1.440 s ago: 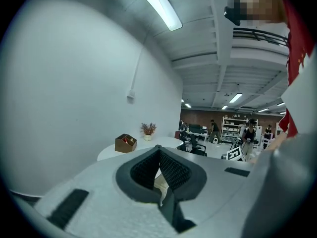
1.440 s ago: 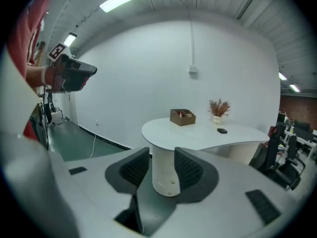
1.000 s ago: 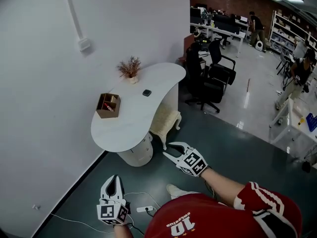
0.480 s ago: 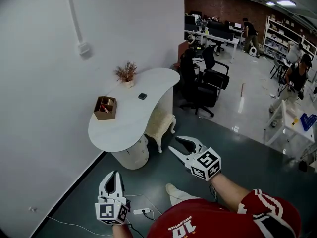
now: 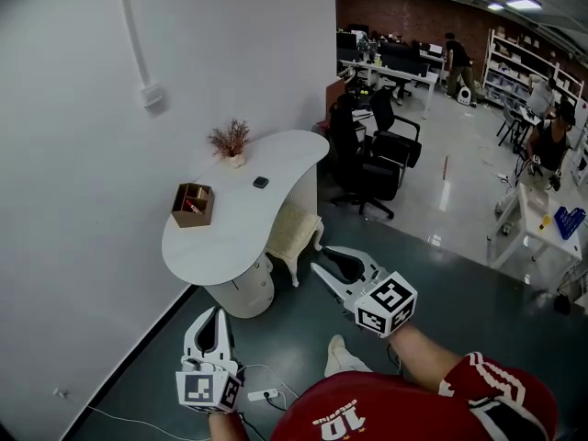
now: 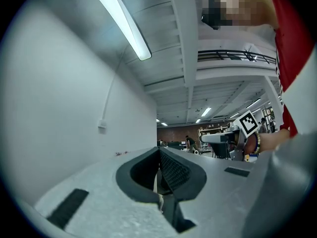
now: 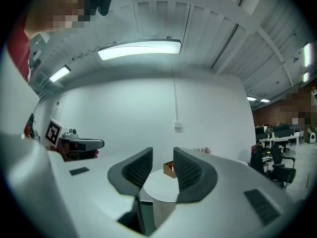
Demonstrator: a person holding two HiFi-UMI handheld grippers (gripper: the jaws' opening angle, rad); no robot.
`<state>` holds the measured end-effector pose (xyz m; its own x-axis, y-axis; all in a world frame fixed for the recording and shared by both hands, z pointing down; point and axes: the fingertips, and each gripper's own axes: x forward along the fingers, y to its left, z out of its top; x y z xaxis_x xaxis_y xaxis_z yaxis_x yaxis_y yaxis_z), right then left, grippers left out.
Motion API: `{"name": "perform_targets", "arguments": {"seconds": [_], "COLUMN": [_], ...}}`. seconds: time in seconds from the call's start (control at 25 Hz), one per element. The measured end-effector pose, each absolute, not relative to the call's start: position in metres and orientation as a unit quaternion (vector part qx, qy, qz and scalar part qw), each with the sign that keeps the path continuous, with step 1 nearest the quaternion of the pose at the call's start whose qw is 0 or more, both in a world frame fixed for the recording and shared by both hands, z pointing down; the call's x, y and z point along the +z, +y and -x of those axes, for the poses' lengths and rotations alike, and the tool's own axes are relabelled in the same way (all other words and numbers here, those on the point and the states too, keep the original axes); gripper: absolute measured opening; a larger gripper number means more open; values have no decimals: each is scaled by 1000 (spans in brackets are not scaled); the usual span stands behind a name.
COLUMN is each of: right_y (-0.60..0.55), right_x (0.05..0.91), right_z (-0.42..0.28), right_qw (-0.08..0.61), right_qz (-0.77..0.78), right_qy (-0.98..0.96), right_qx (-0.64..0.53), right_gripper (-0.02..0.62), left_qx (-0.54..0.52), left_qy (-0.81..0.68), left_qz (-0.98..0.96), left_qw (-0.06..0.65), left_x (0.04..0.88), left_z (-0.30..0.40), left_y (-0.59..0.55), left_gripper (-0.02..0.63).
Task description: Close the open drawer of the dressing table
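Observation:
The white curved dressing table (image 5: 241, 232) stands against the left wall on a round drawer cabinet (image 5: 243, 290); I cannot make out the drawer's state from here. It also shows ahead in the right gripper view, dressing table (image 7: 163, 186). My right gripper (image 5: 327, 263) hovers in the air to the right of the table, pointing at it. Its jaws are apart and closing, with nothing between them (image 7: 162, 155). My left gripper (image 5: 214, 314) is low at the front left, jaws shut on nothing, tips touching (image 6: 159, 151).
On the tabletop are a brown box (image 5: 191, 204), a dried plant (image 5: 230, 141) and a small dark object (image 5: 261, 183). A white stool (image 5: 296, 232) is tucked under the table. Black office chairs (image 5: 372, 159) stand behind. A power strip (image 5: 262, 393) lies on the floor.
Both grippers have risen, the right one much more, so it looks larger and sits further right. Its jaws have narrowed slightly. The left jaws stay shut.

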<state>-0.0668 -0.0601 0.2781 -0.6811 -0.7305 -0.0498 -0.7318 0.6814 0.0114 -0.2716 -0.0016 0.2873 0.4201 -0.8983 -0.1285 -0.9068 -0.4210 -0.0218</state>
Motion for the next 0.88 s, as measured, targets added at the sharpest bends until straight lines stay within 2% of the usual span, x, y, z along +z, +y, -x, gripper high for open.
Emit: {"name": "perform_targets", "arguments": {"seconds": [0.36,0.56,0.88], "right_y": [-64,-65,-63], "right_x": [277,274,266], "right_z": [78,77,73], "right_qw": [21,19,31], "right_qz": [388,381,379], "right_qy": [921,924,924], "right_qx": [18,22,29], "right_gripper": [30,6,5], "left_qx": [56,55,52], "left_qy": [539,539,533], "left_qz": [839,839,843], "left_qw": [37,39,40], "left_x": [288,285,285], "left_z": [270,268,262], "left_y": [-12,-15,-18], "left_gripper": [0,0,-1]}}
